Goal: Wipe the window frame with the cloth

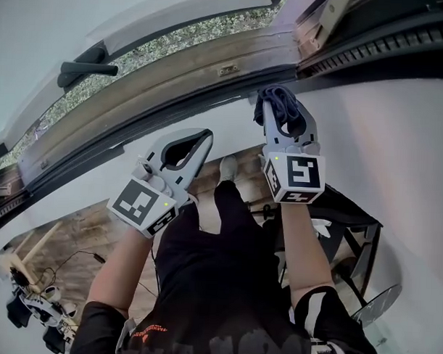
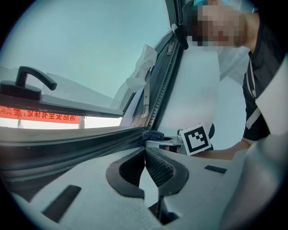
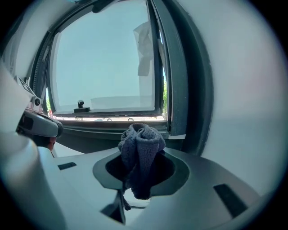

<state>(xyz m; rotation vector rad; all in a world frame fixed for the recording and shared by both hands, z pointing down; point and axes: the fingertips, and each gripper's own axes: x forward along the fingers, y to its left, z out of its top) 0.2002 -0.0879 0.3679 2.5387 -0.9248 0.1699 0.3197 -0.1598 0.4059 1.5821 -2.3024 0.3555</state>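
Note:
A dark blue cloth (image 1: 276, 100) is bunched between the jaws of my right gripper (image 1: 282, 115), which is shut on it. The cloth touches the dark lower window frame (image 1: 173, 109), close to its right corner. In the right gripper view the cloth (image 3: 141, 146) sticks up from the jaws, with the sill (image 3: 112, 123) and the upright frame post (image 3: 180, 67) just beyond. My left gripper (image 1: 205, 139) is held lower and to the left, against the white wall under the frame, shut and holding nothing. In the left gripper view its jaws (image 2: 145, 152) meet at the tips, and the cloth (image 2: 151, 134) shows ahead.
A black window handle (image 1: 84, 70) sits on the open sash at upper left. A white wall (image 1: 397, 142) runs under the frame. Below are a wooden floor with cables (image 1: 51, 275) and a black stand (image 1: 354, 232) at right. My own body fills the lower middle.

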